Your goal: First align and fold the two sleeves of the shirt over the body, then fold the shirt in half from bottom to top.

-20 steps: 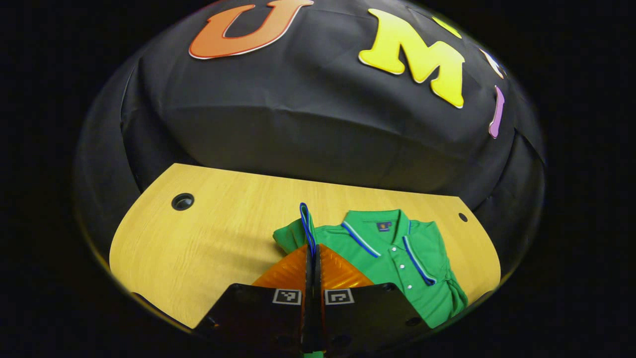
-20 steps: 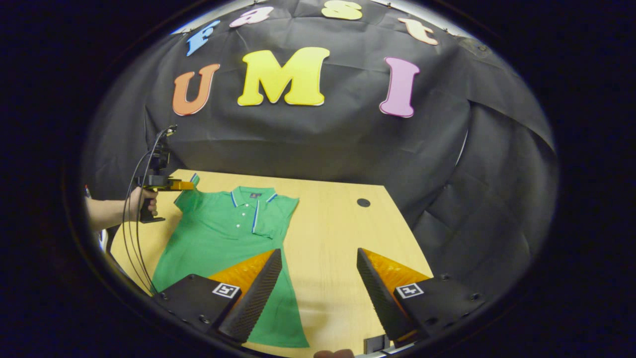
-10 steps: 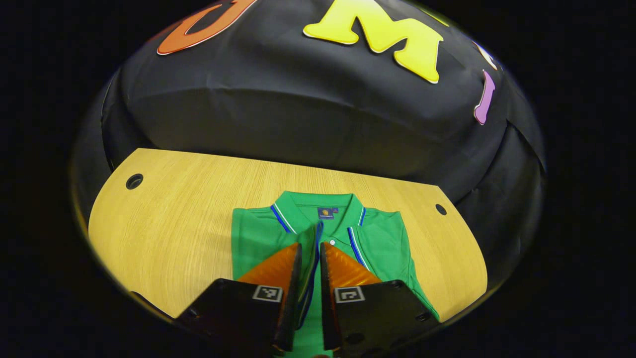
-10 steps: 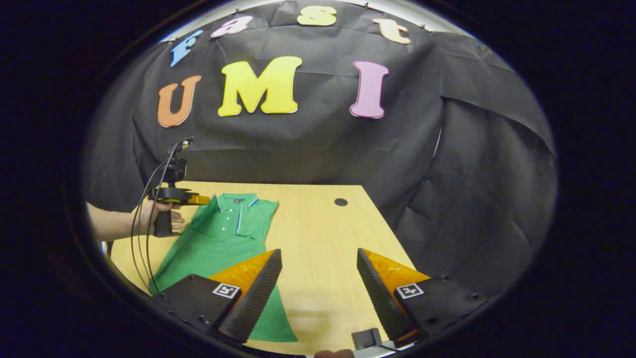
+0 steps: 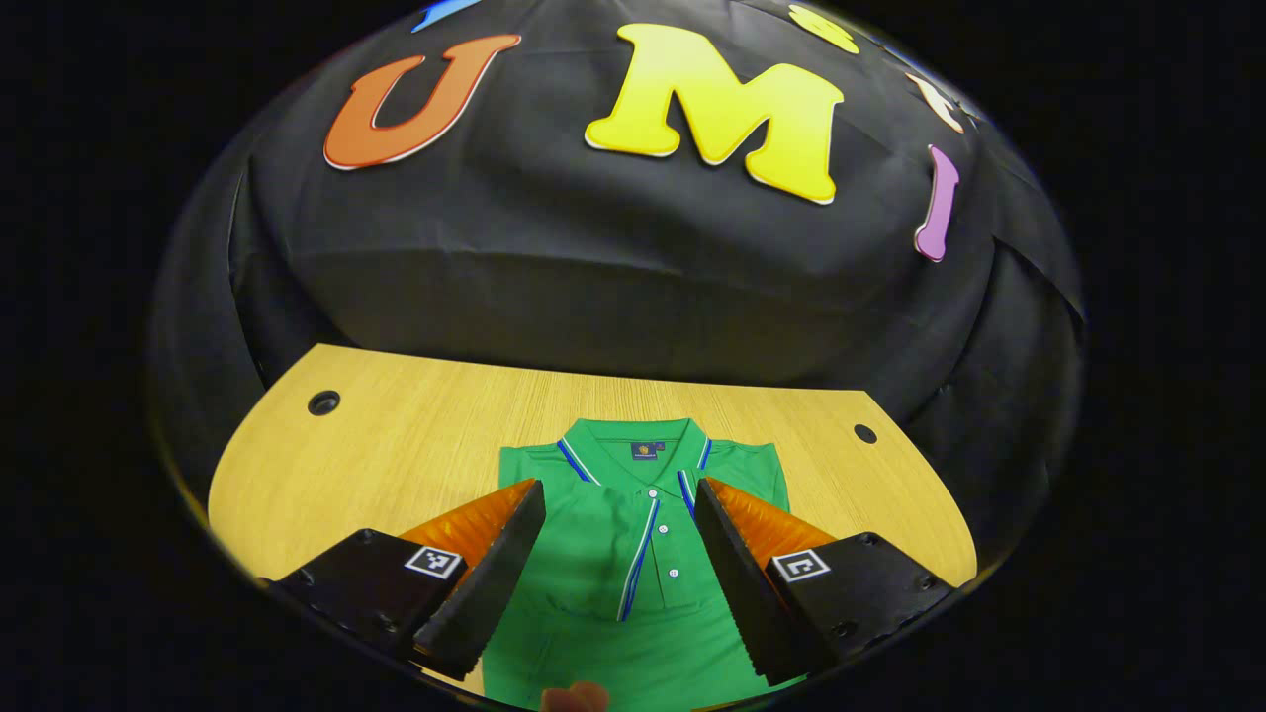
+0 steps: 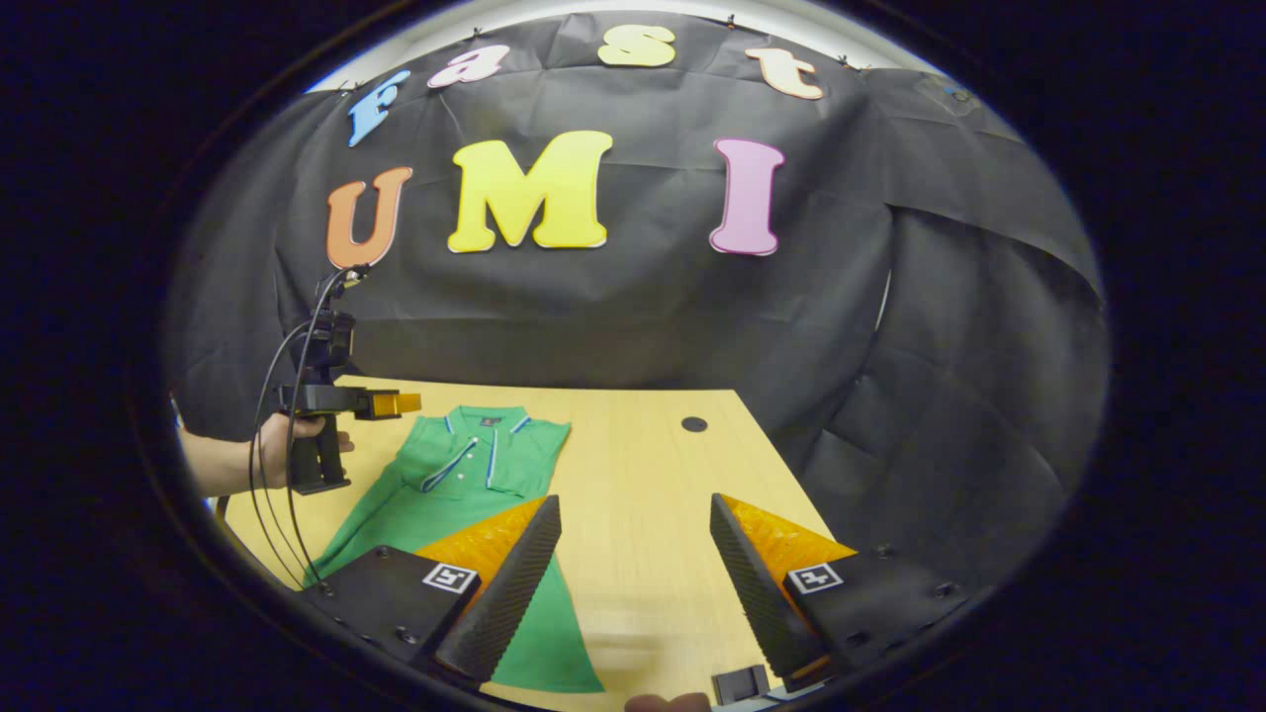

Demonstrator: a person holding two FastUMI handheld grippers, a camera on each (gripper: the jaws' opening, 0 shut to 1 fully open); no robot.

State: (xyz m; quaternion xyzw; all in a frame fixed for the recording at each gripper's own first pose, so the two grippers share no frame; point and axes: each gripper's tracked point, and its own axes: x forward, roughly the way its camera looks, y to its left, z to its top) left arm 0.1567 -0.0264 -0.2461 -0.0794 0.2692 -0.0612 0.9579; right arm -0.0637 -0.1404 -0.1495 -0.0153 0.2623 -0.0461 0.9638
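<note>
A green polo shirt (image 5: 633,554) with blue-and-white trim lies flat on the wooden table (image 5: 396,445), collar toward the booth wall, both sleeves folded over its body. My left gripper (image 5: 618,494) hovers open above the chest, one finger to each side of the button placket, holding nothing. In the right gripper view the shirt (image 6: 445,489) lies at the table's left. There a hand (image 6: 287,435) holds the left gripper (image 6: 396,403) above the shirt's left shoulder. My right gripper (image 6: 633,509) stands open over bare table, right of the shirt's hem.
Round cable holes sit in the tabletop near its far corners (image 5: 323,402) (image 5: 864,433) (image 6: 694,424). Black cables (image 6: 267,435) hang from the left gripper's handle. A small dark block (image 6: 742,684) lies at the table's near edge. The black cloth wall rises behind the table.
My left gripper carried the left sleeve over the shirt's body, then opened and let it go; it now sits higher above the chest. The right gripper stayed open and barely shifted.
</note>
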